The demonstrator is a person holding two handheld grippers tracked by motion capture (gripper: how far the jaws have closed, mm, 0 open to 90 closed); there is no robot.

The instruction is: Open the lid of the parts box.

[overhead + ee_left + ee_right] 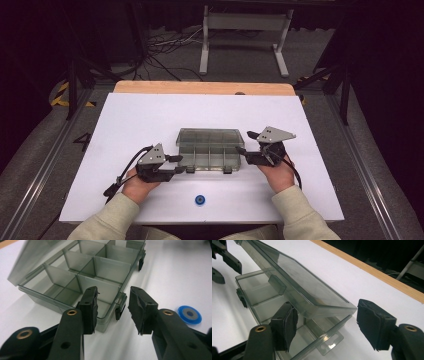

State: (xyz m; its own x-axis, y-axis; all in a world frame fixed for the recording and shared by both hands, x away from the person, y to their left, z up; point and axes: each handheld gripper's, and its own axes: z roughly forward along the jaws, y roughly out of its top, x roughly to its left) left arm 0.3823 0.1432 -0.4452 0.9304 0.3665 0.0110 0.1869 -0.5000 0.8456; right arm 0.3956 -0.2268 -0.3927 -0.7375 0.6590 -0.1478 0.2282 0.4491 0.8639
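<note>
White table [125,120] bears the compartment box [210,147] between two part-open claws, left [183,164] and right [241,145], neither gripping.

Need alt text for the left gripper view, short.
A smoky translucent plastic compartment box sits open on the white table, its lid raised at left. The left tool has its two black jaws apart around the box's near edge, by a small black latch. A blue round disc lies at right.
</note>
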